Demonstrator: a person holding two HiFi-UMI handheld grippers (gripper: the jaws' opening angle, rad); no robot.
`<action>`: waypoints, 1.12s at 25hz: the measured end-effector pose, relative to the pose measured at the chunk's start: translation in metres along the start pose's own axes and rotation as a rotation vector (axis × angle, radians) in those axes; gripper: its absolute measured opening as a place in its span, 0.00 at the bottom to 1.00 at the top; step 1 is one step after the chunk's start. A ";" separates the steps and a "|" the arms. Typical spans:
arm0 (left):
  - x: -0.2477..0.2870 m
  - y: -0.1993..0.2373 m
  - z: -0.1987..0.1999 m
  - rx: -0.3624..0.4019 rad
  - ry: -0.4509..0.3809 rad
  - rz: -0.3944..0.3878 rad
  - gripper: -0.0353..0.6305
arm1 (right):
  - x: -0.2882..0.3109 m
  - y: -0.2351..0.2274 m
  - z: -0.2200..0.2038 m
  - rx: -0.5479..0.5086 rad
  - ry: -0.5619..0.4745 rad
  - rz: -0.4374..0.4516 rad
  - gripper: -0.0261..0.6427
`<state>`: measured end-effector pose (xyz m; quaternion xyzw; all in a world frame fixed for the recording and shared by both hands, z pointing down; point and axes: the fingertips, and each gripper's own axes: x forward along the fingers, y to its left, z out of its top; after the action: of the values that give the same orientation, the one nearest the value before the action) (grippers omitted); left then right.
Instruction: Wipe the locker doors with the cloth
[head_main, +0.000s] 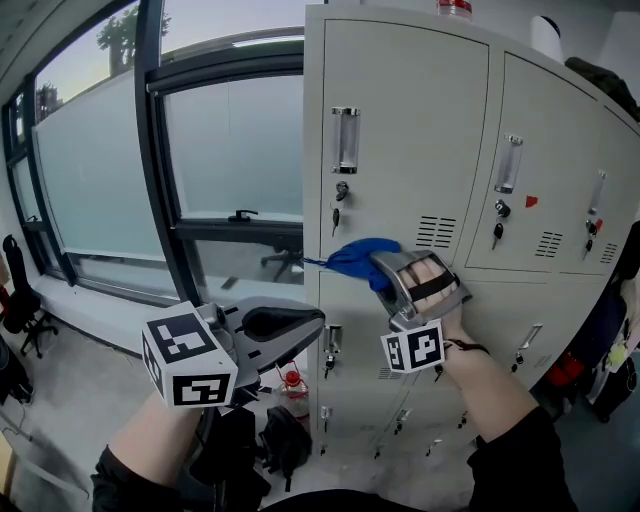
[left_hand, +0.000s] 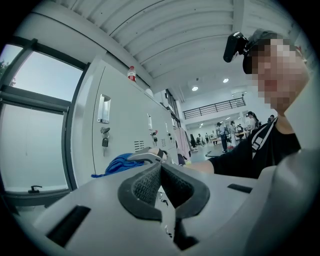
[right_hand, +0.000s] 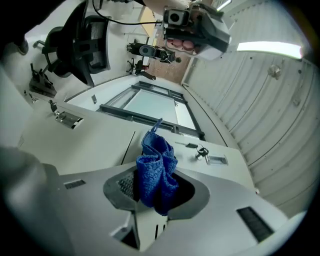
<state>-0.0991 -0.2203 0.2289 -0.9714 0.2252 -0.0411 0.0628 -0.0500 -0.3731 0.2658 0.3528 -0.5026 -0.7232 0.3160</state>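
The cloth (head_main: 358, 257), blue and bunched, is clamped between the fingers of the right gripper (head_main: 383, 268). Its free end is held up to the locker doors (head_main: 405, 120), at the lower edge of the upper left door. There it is seen just below and to the right of the key (head_main: 335, 218) that hangs in that door's lock, under the upright handle (head_main: 345, 140). In the right gripper view the cloth is seen folded on itself between the two pads, with a thin loop sticking out toward the pale door. Whether the cloth is pressed on the metal or only held just at it cannot be told.

The left gripper (head_main: 300, 327) is held lower and to the left, apart from the lockers and in front of the window (head_main: 95, 170). Its fingers are closed together, pad against pad, and nothing is held between them.
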 end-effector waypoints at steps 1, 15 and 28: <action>0.003 -0.001 -0.001 -0.001 0.000 -0.007 0.06 | -0.006 0.001 -0.010 0.004 0.017 -0.001 0.19; 0.035 -0.024 -0.001 0.005 0.001 -0.126 0.06 | -0.062 0.012 -0.103 -0.009 0.201 0.030 0.19; 0.026 -0.046 -0.008 0.003 -0.049 -0.195 0.06 | -0.086 -0.009 -0.079 0.014 0.237 0.038 0.19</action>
<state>-0.0565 -0.1921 0.2443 -0.9894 0.1278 -0.0234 0.0655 0.0624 -0.3402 0.2540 0.4286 -0.4732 -0.6668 0.3843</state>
